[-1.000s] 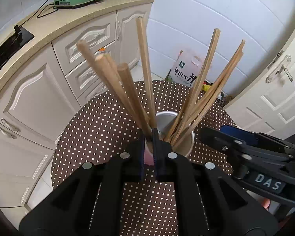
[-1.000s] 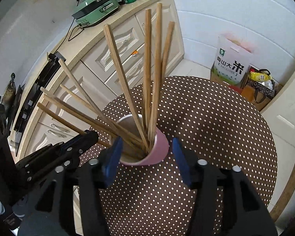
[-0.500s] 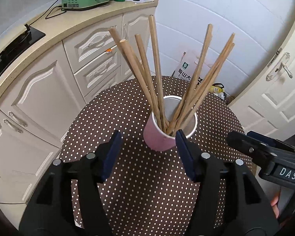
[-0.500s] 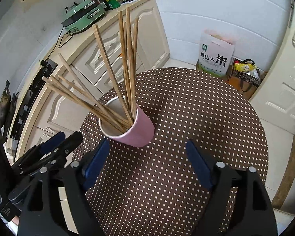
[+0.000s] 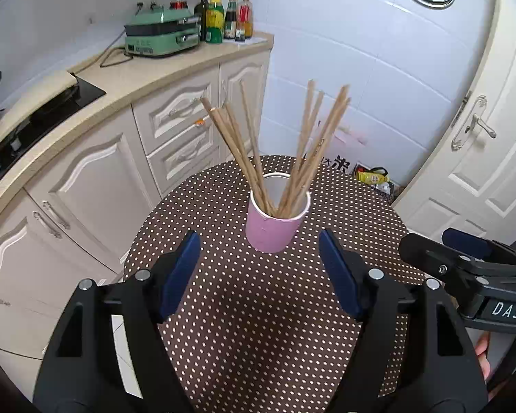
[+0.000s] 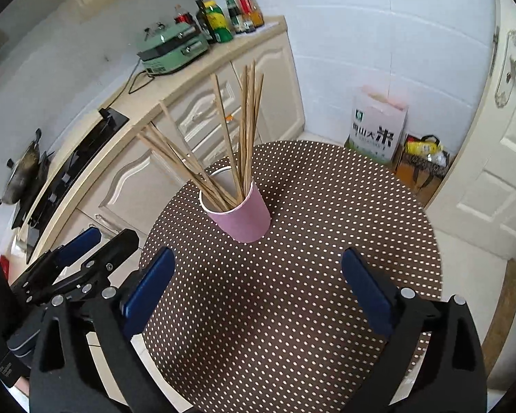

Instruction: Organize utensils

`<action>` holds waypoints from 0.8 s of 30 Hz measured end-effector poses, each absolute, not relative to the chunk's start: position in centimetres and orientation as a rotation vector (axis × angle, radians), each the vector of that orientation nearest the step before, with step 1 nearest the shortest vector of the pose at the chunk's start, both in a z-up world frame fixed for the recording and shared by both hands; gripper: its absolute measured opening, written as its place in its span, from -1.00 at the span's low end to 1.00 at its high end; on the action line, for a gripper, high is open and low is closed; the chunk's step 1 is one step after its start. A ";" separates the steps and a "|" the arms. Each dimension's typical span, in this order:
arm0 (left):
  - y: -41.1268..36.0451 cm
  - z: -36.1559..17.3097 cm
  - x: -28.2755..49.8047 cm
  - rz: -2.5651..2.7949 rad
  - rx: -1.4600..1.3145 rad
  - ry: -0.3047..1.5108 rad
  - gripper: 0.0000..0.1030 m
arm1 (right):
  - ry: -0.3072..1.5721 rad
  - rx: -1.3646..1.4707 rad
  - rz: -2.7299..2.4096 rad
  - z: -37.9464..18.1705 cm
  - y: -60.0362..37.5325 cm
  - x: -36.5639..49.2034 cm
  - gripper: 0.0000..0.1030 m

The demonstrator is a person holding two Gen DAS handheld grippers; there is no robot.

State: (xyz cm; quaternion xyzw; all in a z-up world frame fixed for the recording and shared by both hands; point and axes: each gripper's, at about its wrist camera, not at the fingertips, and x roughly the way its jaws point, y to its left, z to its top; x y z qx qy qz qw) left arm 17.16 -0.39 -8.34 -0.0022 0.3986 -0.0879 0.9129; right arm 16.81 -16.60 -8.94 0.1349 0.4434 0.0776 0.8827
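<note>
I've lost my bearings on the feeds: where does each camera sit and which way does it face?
Left wrist: on the left gripper, angled down at the pink cup; jaws opening, empty; right gripper at right.
Right wrist: on the right gripper, same downward look; jaws opening, empty; left gripper at left.
Shared: cup, chopsticks, dotted table.

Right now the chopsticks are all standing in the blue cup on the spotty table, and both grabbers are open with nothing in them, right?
Almost. The cup is pink, not blue; the left wrist view shows it. The rest holds: the chopsticks stand in it on the spotty table, and the left gripper and right gripper are empty, their jaws opening.
</note>
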 end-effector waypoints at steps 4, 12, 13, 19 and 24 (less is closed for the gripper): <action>-1.1 -6.8 13.6 -0.168 -0.014 0.775 0.38 | 0.886 0.266 0.172 -7.7 -17.4 13.9 0.83; -2.1 -3.9 7.7 -0.141 0.009 0.693 0.38 | 0.813 0.252 0.174 -5.3 -18.5 8.9 0.84; -2.3 -3.4 7.0 -0.138 0.015 0.683 0.38 | 0.801 0.253 0.179 -4.9 -18.5 8.3 0.84; -2.2 -0.5 3.4 -0.129 0.018 0.604 0.39 | 0.730 0.224 0.173 -2.7 -18.6 5.3 0.84; -2.2 1.0 1.4 -0.140 0.017 0.561 0.39 | 0.685 0.228 0.193 -1.2 -19.0 3.1 0.84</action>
